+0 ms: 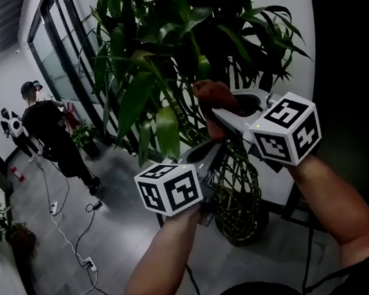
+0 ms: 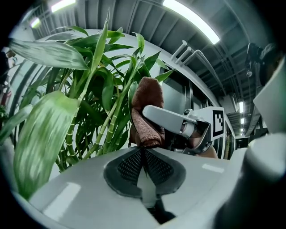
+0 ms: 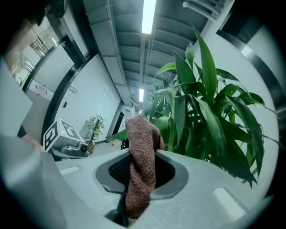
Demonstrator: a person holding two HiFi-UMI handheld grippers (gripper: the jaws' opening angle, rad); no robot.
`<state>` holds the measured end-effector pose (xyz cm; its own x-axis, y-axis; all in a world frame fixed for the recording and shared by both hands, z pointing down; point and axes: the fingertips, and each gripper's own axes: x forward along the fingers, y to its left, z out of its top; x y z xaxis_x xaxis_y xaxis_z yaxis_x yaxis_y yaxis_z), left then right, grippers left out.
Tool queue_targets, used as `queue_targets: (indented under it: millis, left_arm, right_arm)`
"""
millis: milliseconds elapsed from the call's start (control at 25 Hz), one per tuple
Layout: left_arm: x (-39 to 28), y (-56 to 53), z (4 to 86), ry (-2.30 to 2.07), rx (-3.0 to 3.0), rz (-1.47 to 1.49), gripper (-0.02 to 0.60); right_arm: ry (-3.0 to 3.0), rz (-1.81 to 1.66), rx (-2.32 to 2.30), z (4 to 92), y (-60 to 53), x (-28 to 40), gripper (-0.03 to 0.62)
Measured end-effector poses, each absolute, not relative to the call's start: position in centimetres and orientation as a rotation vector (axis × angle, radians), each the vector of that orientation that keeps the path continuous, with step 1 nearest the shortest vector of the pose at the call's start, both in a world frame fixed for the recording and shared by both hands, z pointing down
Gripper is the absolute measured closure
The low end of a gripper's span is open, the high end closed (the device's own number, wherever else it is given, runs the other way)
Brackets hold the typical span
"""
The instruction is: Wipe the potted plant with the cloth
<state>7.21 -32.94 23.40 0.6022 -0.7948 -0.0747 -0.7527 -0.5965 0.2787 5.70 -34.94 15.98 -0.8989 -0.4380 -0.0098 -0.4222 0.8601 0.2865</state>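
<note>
Potted plant (image 1: 136,99): holding brown cloth (image 3: 142,147) among its leaves, clamping it in right gripper (image 3: 141,176); hovering nearby with left gripper (image 2: 144,163), jaws pressing together.

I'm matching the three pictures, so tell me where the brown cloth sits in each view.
Head view: cloth at centre, at the tip of the right hand-held gripper.
Left gripper view: cloth at centre, beyond the shut jaws.
Right gripper view: cloth at lower centre, clamped between the jaws.
Shared landmark: the potted plant and its green leaves.
</note>
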Motion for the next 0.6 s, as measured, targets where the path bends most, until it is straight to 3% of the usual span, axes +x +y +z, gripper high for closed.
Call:
queue_targets:
  millis: [600]
  left_arm:
    - [6.4, -32.6, 23.4, -1.262, 2.633, -0.284, 0.563]
  right_arm:
    - [-2.913, -0.33, 0.671, 19.4, -33.6, 6.2, 0.523]
